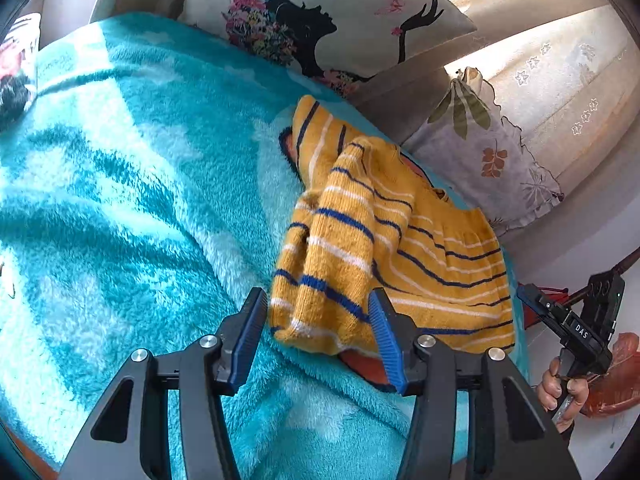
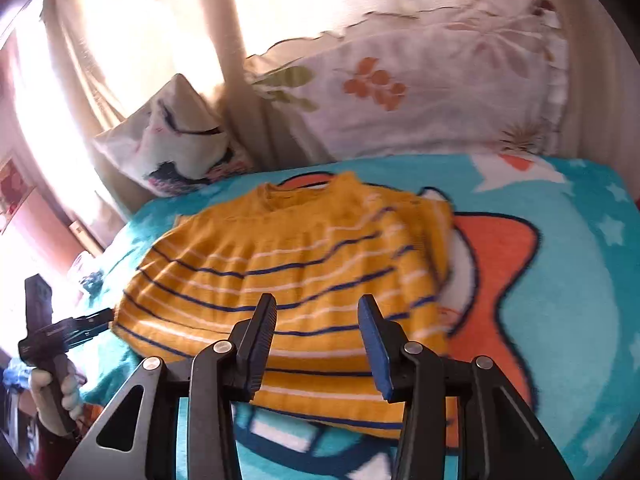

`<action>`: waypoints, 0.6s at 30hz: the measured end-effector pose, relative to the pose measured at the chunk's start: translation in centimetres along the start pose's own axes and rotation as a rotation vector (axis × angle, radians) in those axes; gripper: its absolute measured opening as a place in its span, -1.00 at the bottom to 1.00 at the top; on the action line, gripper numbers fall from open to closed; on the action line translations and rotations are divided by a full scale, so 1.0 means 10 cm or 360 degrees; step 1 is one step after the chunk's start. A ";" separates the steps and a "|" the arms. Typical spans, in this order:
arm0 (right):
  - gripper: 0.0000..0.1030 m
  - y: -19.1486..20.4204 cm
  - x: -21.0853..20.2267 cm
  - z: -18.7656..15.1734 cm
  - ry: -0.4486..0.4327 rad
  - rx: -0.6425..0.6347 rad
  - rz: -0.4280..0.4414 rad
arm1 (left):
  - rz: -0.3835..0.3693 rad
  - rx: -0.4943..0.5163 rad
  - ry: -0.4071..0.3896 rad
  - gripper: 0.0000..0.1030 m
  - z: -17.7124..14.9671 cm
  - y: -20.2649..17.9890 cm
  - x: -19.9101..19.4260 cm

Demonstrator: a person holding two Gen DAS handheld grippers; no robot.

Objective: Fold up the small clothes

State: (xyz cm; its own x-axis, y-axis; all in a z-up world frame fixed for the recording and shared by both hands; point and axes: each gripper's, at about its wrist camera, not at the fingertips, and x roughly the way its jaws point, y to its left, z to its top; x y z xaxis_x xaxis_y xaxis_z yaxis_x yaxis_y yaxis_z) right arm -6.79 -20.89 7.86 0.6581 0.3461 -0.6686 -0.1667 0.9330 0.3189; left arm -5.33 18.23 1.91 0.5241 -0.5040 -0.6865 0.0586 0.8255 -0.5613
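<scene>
Yellow striped sweater [image 2: 288,280] lies beyond right tool [image 2: 316,340].

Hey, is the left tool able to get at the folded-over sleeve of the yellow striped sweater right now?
Probably yes. The left tool is open, and the folded-over sleeve lies just ahead of its tips on the teal blanket, with nothing between them.
</scene>
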 end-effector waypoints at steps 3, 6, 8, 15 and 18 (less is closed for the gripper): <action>-0.08 0.52 0.47 0.13 0.0145 -0.0118 0.0190 | -0.0034 -0.0052 -0.0001 0.10 -0.04 0.01 0.08; 0.02 1.05 0.94 0.25 0.0262 -0.0241 0.0302 | -0.0103 -0.0105 -0.0029 0.14 -0.07 -0.01 0.11; 0.13 1.35 1.27 0.33 0.0357 -0.0267 0.0369 | -0.0149 -0.0156 -0.0027 -0.10 -0.10 -0.01 0.15; 0.28 2.11 2.08 0.40 0.0494 -0.0526 0.0070 | -0.0192 -0.0190 -0.0043 -0.61 -0.19 -0.02 0.20; 0.29 2.25 2.28 0.38 0.0513 -0.0612 -0.0115 | -0.0214 -0.0202 -0.0050 -0.61 -0.20 -0.02 0.21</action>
State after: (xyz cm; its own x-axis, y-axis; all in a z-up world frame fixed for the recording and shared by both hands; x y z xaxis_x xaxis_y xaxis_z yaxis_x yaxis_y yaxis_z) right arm 7.29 7.64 2.33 0.4281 0.2354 -0.8725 -0.4275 0.9034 0.0340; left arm -5.97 16.50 -0.30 0.5451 -0.5979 -0.5877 0.0231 0.7115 -0.7023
